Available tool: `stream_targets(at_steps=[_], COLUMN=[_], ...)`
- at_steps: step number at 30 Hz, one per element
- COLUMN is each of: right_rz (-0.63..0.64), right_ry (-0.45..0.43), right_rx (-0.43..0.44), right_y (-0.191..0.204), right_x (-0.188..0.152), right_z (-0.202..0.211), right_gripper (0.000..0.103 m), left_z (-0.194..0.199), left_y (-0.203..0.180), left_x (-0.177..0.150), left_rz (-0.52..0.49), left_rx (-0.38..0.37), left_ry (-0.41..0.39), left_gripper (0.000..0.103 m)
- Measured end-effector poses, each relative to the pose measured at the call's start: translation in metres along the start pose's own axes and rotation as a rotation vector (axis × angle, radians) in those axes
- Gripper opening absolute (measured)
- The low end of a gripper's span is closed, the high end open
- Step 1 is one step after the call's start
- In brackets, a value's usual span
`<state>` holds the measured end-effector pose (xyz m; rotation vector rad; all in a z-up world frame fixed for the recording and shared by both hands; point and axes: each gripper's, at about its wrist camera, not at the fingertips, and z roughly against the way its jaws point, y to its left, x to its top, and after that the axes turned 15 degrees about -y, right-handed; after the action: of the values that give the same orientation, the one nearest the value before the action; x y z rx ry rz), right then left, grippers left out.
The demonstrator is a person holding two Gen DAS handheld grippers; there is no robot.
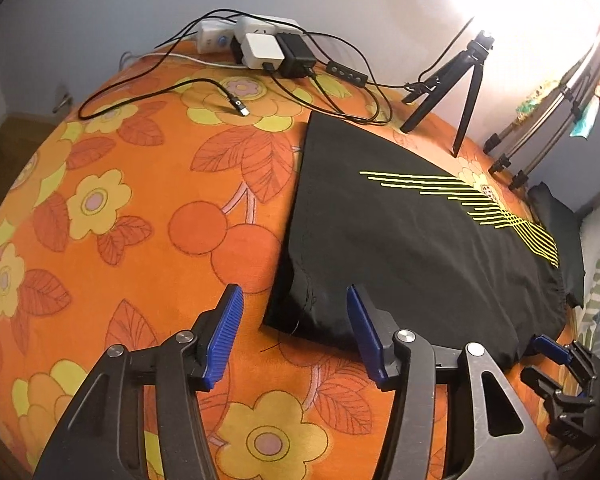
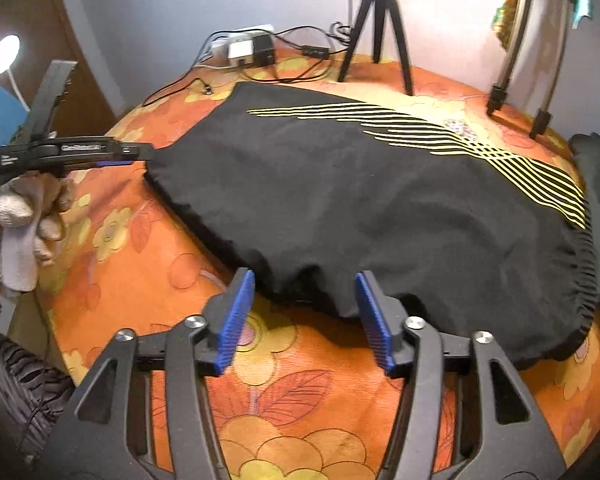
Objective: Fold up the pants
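Left of the black pants (image 1: 400, 240), the orange floral bedspread (image 1: 120, 220) lay bare. Beyond the pants' far edge stood a cluster of chargers (image 1: 268, 48) with trailing cables (image 1: 148, 88), a small tripod (image 1: 460, 88) and stand legs (image 2: 512, 68).

The left gripper (image 1: 296, 332) stands with its blue-padded jaws spread wide, empty, at the near corner of black pants (image 1: 400, 240) lying flat on an orange flowered cover (image 1: 120, 220); one pad is beside the cloth's edge, the other over it. The right gripper (image 1: 556, 364) sits at the pants' near right edge, its jaw state unclear. Chargers (image 1: 272, 50) with trailing cables and a small black tripod (image 1: 456, 92) stand at the far side.
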<state>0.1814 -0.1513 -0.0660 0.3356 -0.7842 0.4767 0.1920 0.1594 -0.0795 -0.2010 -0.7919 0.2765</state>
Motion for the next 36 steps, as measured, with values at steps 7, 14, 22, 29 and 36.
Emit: stream_targets(at_steps=[7, 14, 22, 29, 36], right_rz=[0.028, -0.004, -0.062, -0.108, -0.100], right_ry=[-0.009, -0.060, -0.058, -0.050, -0.002], right_rx=[-0.048, -0.034, 0.008, 0.053, 0.136], right_y=[-0.003, -0.006, -0.009, -0.007, 0.025], right_x=[0.001, 0.014, 0.019, 0.038, 0.094], right_z=[-0.006, 0.003, 0.002, -0.001, -0.028], right_gripper=[0.060, 0.074, 0.074, 0.074, 0.074], left_z=[-0.002, -0.002, -0.006, -0.010, -0.011], left_y=[-0.007, 0.000, 0.001, -0.010, -0.009], left_x=[-0.002, -0.004, -0.013, -0.021, -0.023], left_rz=[-0.005, 0.071, 0.117, 0.080, 0.099], left_rx=[0.009, 0.010, 0.002, 0.031, 0.022], left_ry=[0.001, 0.009, 0.039, 0.038, 0.022], left_gripper=[0.053, 0.056, 0.056, 0.056, 0.015])
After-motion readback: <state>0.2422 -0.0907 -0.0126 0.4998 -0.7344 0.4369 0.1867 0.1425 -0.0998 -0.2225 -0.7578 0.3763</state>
